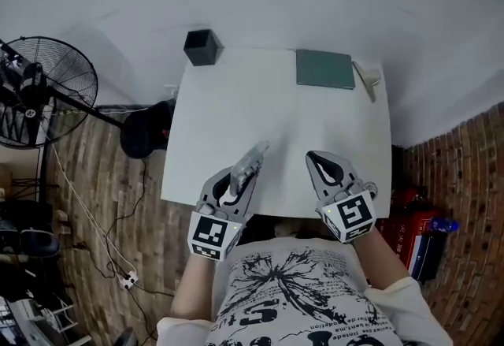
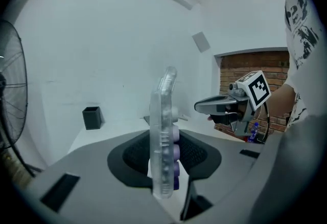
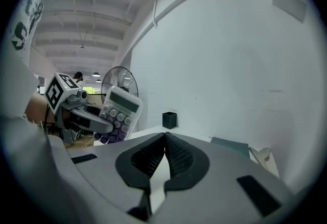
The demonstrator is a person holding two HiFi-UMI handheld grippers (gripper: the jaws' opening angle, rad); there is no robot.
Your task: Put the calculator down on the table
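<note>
- left gripper point(image 1: 239, 177): jaws clamped on calculator point(image 2: 164, 116), gripping lower end, nothing else between pads.
- calculator stands on edge, screen end pointing away from person, keys facing right gripper point(image 3: 164, 141); held over near edge of table point(image 1: 236, 108), not resting on it.
- right gripper: jaws together, empty, just beside left one.
- black box point(image 1: 202, 47): open top, far left corner of table; inside dark, contents not readable.
- green notebook point(image 1: 324, 68) flat at far right corner.
- fan point(image 1: 47, 92) on floor, left of table.
</note>
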